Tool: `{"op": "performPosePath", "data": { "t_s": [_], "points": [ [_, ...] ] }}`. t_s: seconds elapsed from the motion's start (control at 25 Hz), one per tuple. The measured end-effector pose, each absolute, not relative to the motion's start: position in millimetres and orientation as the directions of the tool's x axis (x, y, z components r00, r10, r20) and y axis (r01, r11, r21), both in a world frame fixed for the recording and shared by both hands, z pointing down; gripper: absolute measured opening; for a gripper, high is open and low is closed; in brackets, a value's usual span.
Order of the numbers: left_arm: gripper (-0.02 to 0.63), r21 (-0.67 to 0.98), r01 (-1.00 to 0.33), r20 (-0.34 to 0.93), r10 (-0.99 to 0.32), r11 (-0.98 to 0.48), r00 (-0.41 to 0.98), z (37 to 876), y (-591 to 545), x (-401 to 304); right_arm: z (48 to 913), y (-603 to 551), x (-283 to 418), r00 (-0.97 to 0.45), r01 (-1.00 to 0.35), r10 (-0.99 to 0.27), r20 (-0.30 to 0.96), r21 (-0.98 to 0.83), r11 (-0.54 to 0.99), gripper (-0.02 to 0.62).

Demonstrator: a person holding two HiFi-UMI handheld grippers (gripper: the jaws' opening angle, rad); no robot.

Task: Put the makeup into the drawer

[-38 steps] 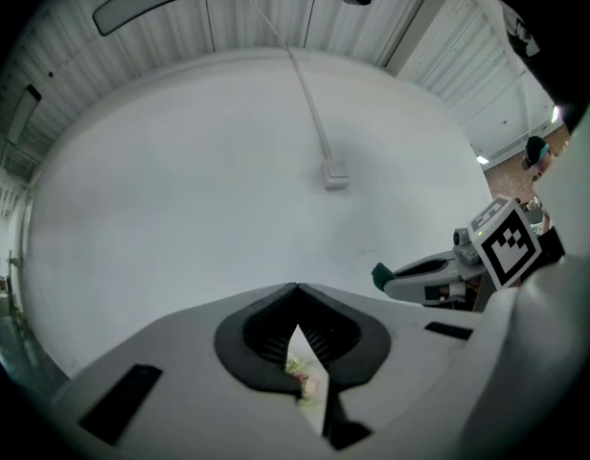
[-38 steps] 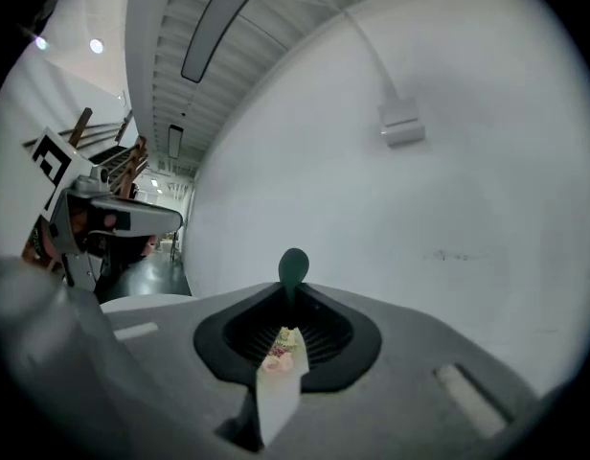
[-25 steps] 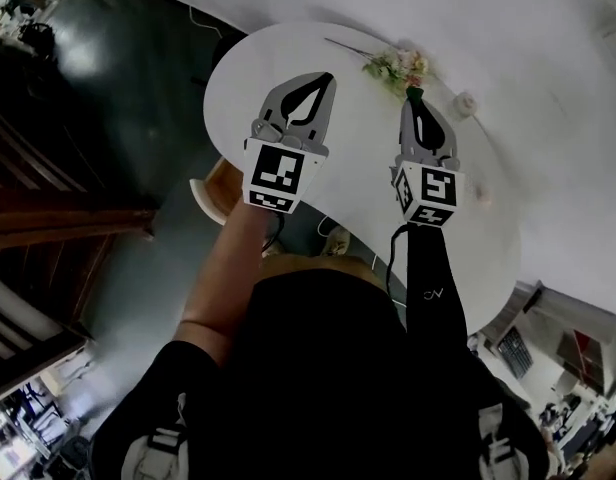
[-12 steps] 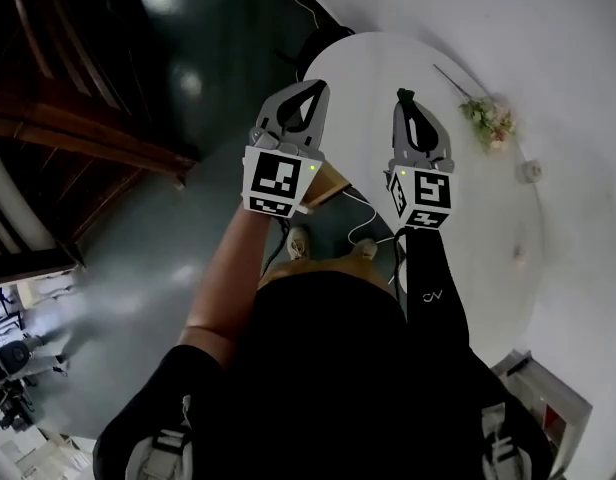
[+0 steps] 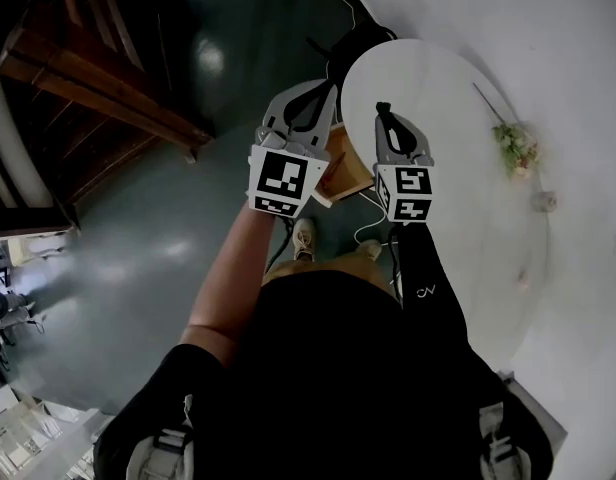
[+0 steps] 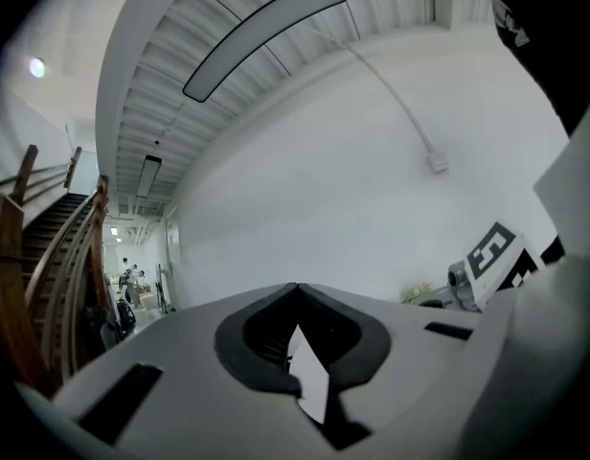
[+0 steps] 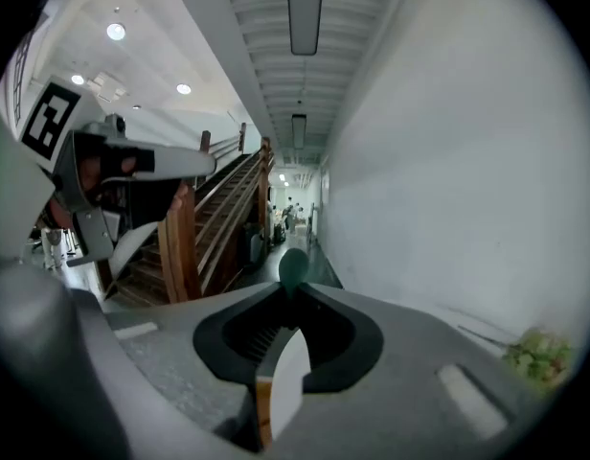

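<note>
The table (image 5: 438, 98) is set at the right of the head view, beside the wall (image 5: 558, 28). The flowers (image 5: 515, 146) are laid on it near its wall side, with a small thing (image 5: 544, 201) just beside them. A stool (image 5: 348, 168) is seen at the table's left edge, between the left gripper (image 5: 324, 88) and the right gripper (image 5: 384, 116). The stairs (image 5: 98, 98) are placed well to the left, across the floor (image 5: 138, 268). A makeup piece (image 7: 293, 264) is lodged between the right gripper's jaw tips.

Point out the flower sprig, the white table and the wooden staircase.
flower sprig (image 5: 515, 150), head view, on its blossoms.
white table (image 5: 458, 198), head view, on its bare top.
wooden staircase (image 7: 185, 247), right gripper view, on its end post.
</note>
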State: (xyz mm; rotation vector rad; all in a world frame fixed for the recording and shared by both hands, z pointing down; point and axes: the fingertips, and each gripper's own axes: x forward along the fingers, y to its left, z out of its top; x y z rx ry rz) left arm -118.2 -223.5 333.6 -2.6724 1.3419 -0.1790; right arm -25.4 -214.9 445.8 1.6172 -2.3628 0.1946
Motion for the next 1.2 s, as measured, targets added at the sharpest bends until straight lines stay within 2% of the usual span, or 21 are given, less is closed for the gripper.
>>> {"op": "performPosePath", "data": {
  "t_s": [0.24, 0.4, 0.52, 0.92, 1.04, 1.2],
  "points": [
    [0.006, -0.163, -0.809, 0.055, -0.824, -0.565, 0.565, 344.4, -221.7, -142.2, 537.1, -191.4, -81.6, -0.460, -0.851, -0.683, 0.567, -0.061, 0.522, 0.049],
    [0.007, -0.154, -0.817, 0.058, -0.831, -0.556, 0.554, 347.7, -224.4, -152.9, 559.4, -186.5, -95.0, -0.477, -0.838, -0.628, 0.615, -0.101, 0.537, 0.062],
    [0.007, -0.148, -0.823, 0.061, -0.836, -0.548, 0.545, 348.5, -227.9, -159.9, 559.3, -191.3, -100.7, -0.485, -0.830, -0.617, 0.620, -0.104, 0.548, 0.190],
    [0.006, -0.151, -0.813, 0.061, -0.827, -0.562, 0.560, 349.7, -236.8, -157.5, 553.7, -201.9, -92.7, -0.469, -0.845, -0.649, 0.599, -0.090, 0.527, 0.193],
    [0.006, -0.159, -0.803, 0.057, -0.817, -0.575, 0.574, 346.4, -240.9, -151.5, 532.1, -210.8, -84.8, -0.449, -0.862, -0.718, 0.531, -0.045, 0.505, 0.193],
    [0.007, -0.164, -0.792, 0.044, -0.806, -0.588, 0.590, 339.0, -247.7, -138.9, 474.8, -226.8, -64.9, -0.404, -0.892, -0.835, 0.373, 0.042, 0.451, 0.193]
  ]
}}
